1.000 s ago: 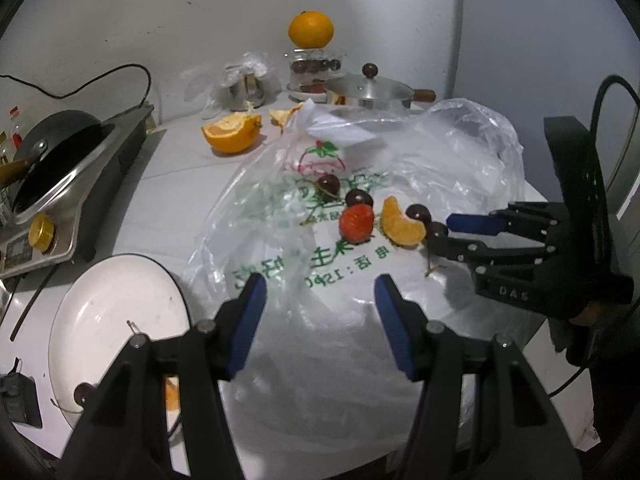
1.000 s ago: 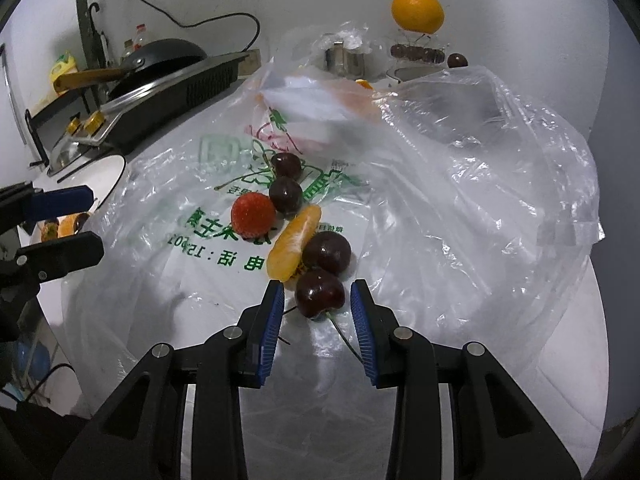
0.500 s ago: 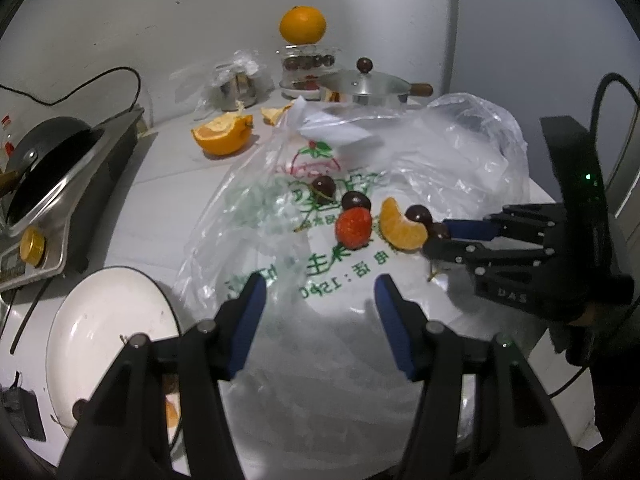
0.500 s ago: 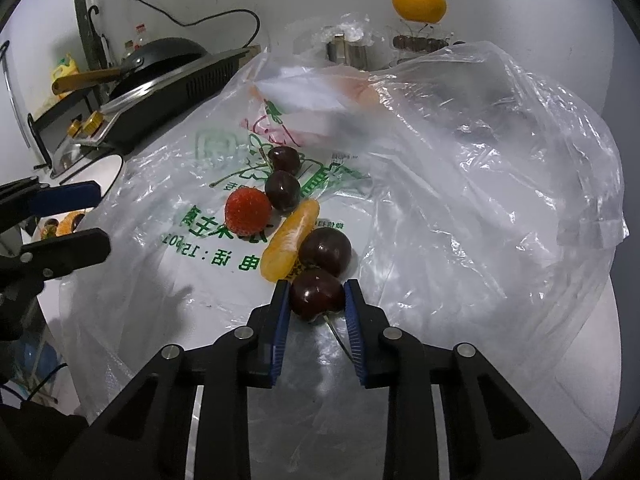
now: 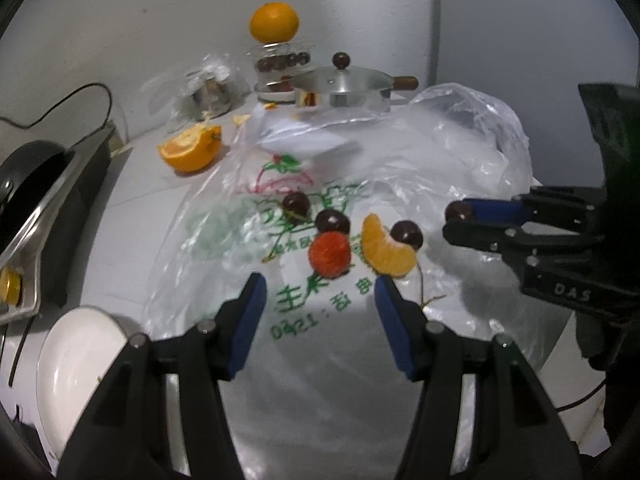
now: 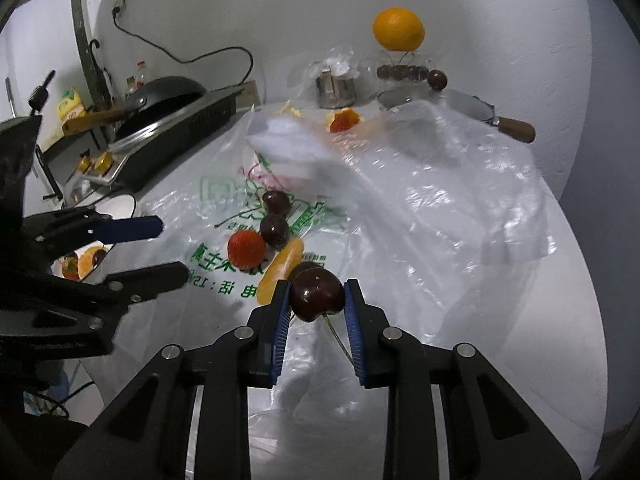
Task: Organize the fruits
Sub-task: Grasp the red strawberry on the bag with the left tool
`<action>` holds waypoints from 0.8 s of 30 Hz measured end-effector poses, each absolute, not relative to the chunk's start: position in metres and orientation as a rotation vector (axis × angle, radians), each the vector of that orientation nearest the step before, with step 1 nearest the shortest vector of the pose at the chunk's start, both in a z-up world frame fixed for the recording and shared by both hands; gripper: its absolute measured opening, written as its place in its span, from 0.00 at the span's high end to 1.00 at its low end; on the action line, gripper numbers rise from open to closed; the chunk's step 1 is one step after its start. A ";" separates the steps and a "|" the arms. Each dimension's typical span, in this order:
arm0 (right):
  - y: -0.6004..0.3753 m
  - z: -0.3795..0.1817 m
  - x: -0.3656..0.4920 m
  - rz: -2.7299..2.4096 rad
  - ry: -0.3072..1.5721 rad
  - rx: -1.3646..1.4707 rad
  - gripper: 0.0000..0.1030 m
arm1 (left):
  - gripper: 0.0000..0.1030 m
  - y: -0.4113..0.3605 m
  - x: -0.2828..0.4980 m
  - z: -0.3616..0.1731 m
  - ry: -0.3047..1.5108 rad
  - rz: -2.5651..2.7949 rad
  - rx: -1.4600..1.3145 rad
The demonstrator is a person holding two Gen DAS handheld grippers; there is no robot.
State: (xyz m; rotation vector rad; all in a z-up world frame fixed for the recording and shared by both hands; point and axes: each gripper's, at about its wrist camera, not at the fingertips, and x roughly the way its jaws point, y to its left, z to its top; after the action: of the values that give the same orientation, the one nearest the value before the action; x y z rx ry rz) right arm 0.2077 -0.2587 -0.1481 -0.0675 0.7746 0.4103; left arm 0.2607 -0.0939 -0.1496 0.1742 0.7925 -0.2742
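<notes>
Between the right gripper's (image 6: 316,300) clamped jaws sits a cherry (image 6: 317,295); just beyond lie an orange segment (image 6: 280,271) and strawberry (image 6: 246,250). Left gripper (image 5: 316,312) gapes empty.

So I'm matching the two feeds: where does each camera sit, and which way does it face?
Left wrist: behind the open left gripper, looking down over the plastic bag; right gripper enters at right.
Right wrist: behind the right gripper, shut on a cherry; left gripper at left.
Shared: strawberry, orange segment, whole orange.
</notes>
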 end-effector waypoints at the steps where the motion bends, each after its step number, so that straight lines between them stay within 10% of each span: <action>1: -0.261 -0.148 0.208 0.410 0.772 -0.064 0.72 | 0.44 -0.097 0.262 -0.151 0.783 -0.280 0.186; 24: -0.279 -0.152 0.216 0.410 0.765 -0.015 0.72 | 0.54 -0.108 0.313 -0.181 0.853 -0.314 0.211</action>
State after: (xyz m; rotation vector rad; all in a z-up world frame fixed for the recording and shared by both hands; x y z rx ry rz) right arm 0.2163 -0.2792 -0.1521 -0.0146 0.7649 0.4097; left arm 0.3125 -0.1084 -0.1808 0.2113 0.8530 -0.3140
